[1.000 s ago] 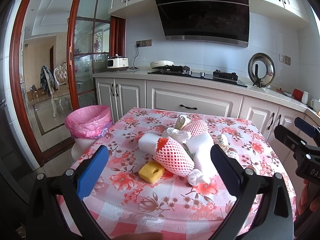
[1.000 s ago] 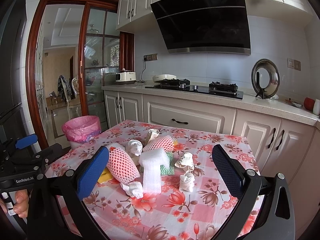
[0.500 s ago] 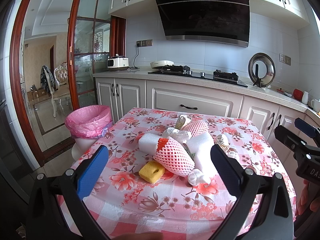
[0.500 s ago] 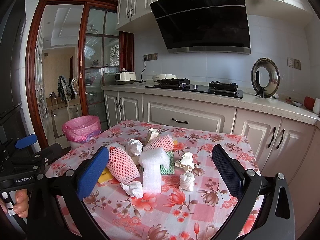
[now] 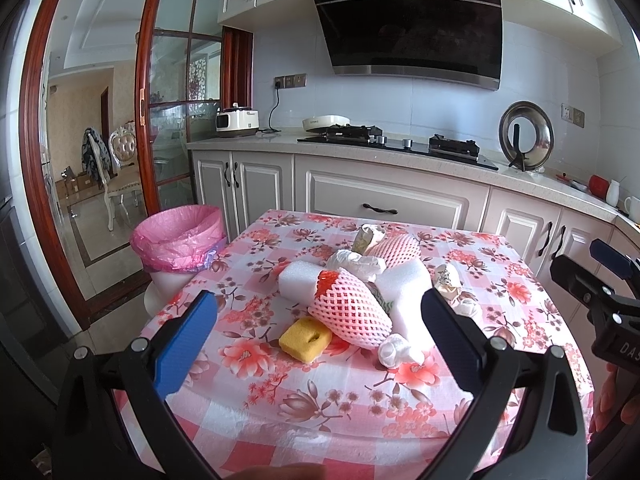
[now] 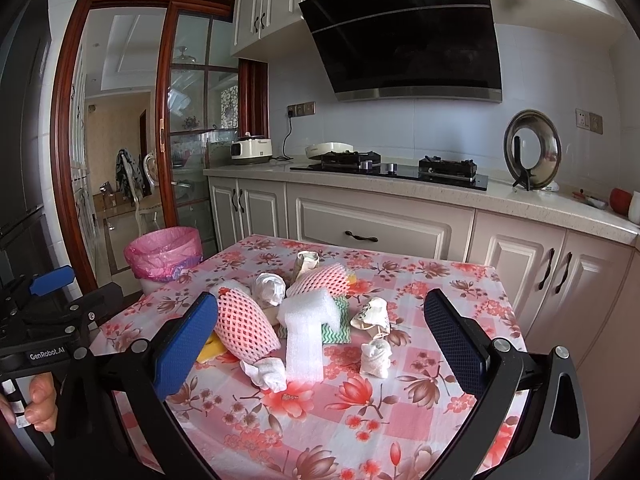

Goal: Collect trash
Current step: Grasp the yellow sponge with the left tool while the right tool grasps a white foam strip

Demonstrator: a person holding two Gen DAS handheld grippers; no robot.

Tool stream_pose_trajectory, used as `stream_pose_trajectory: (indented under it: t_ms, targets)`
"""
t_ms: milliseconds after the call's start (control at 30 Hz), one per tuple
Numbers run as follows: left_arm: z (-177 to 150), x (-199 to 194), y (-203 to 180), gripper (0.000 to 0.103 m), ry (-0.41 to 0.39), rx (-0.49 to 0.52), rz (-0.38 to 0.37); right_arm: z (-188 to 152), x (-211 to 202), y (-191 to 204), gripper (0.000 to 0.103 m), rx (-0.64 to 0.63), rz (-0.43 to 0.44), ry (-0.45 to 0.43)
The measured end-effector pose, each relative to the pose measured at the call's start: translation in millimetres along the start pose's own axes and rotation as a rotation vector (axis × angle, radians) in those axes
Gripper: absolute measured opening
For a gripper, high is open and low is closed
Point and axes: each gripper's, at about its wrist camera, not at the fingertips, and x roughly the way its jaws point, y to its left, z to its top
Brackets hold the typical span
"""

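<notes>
A heap of trash lies mid-table on the floral cloth: a pink foam fruit net [image 5: 350,310] [image 6: 245,330], a second pink net [image 5: 396,246] [image 6: 320,280], white foam sheets [image 5: 404,282] [image 6: 306,332], a yellow sponge [image 5: 305,338], crumpled tissues [image 5: 396,352] [image 6: 376,356] and a green patterned cloth [image 6: 340,324]. A bin with a pink bag [image 5: 178,240] [image 6: 163,254] stands on the floor left of the table. My left gripper [image 5: 316,340] is open and empty, short of the heap. My right gripper [image 6: 318,344] is open and empty, also short of it.
The table [image 5: 320,400] stands in front of white kitchen cabinets [image 5: 384,200] with a hob and a range hood above. A glass sliding door [image 5: 176,120] opens at the left behind the bin. The other gripper shows at each view's edge [image 5: 600,292] [image 6: 48,320].
</notes>
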Motion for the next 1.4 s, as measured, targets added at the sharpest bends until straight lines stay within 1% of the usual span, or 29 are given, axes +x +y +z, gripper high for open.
stream_pose_trajectory:
  t_ms: [100, 233, 333, 400, 467, 567, 600, 667, 733, 800, 833, 900, 1000, 1067, 1100, 1167, 1233, 1267, 1300, 1400]
  targets:
    - [-2.7, 4.9, 4.2, 0.099, 0.010, -0.014, -0.021, -4.5, 2.9, -0.2, 0.096, 0.005, 0.003, 0.007]
    - [-3.9, 18.1, 9.8, 0.099, 0.029, -0.018, -0.016, -8.3, 9.1, -3.8, 0.096, 0.012, 0.010, 0.016]
    - [-4.0, 34.9, 15.0, 0.099, 0.049, 0.012, 0.027, -13.7, 27.9, -8.3, 0.096, 0.026, 0.023, 0.076]
    - [-6.6, 49.1, 18.8, 0.099, 0.061, 0.028, 0.050, -17.0, 41.9, -14.4, 0.096, 0.033, 0.007, 0.108]
    - [-9.9, 68.0, 24.4, 0.099, 0.105, 0.043, 0.068, -22.5, 55.8, -19.7, 0.096, 0.031, -0.017, 0.134]
    - [-20.4, 103.9, 36.7, 0.098, 0.199, 0.040, 0.036, -31.9, 82.6, -28.8, 0.096, 0.028, -0.061, 0.192]
    - [-25.1, 114.7, 42.1, 0.098, 0.221, 0.027, 0.043, -35.2, 92.5, -30.8, 0.096, 0.031, -0.067, 0.215]
    - [-32.6, 131.8, 46.6, 0.098, 0.256, 0.027, 0.068, -42.1, 111.6, -34.5, 0.096, 0.034, -0.062, 0.249]
    - [-40.7, 150.6, 47.8, 0.098, 0.283, 0.057, 0.064, -47.7, 133.5, -29.4, 0.096, 0.021, -0.046, 0.291]
    - [-48.2, 167.0, 46.8, 0.098, 0.298, 0.109, 0.079, -51.8, 155.8, -18.5, 0.088, 0.002, -0.016, 0.323]
    - [-51.7, 173.2, 46.7, 0.098, 0.314, 0.128, 0.074, -53.5, 165.6, -13.8, 0.085, -0.003, -0.006, 0.340]
    - [-61.0, 190.8, 46.8, 0.098, 0.368, 0.156, 0.031, -58.2, 188.9, -4.5, 0.077, -0.009, 0.006, 0.391]
    - [-68.9, 201.8, 49.3, 0.098, 0.383, 0.155, 0.014, -66.7, 214.5, 5.2, 0.073, -0.011, 0.031, 0.439]
    - [-73.0, 209.3, 48.2, 0.097, 0.379, 0.168, 0.006, -71.4, 226.5, 11.4, 0.073, -0.028, 0.030, 0.464]
    - [-74.0, 211.1, 47.4, 0.095, 0.384, 0.174, 0.002, -75.3, 234.0, 14.5, 0.073, -0.037, 0.032, 0.483]
    - [-77.3, 218.6, 45.2, 0.093, 0.400, 0.182, -0.023, -80.3, 240.9, 20.6, 0.071, -0.050, 0.028, 0.509]
    - [-79.0, 223.9, 42.7, 0.091, 0.407, 0.188, -0.031, -84.6, 245.1, 20.5, 0.066, -0.062, 0.021, 0.533]
    - [-80.4, 228.6, 41.4, 0.089, 0.412, 0.195, -0.033, -86.5, 246.4, 18.0, 0.059, -0.056, 0.027, 0.542]
    - [-80.7, 232.9, 39.7, 0.086, 0.418, 0.201, -0.035, -89.0, 246.9, 14.5, 0.050, -0.040, 0.039, 0.551]
    - [-81.8, 240.1, 36.2, 0.082, 0.422, 0.206, -0.039, -91.0, 243.6, 5.7, 0.050, -0.015, 0.055, 0.550]
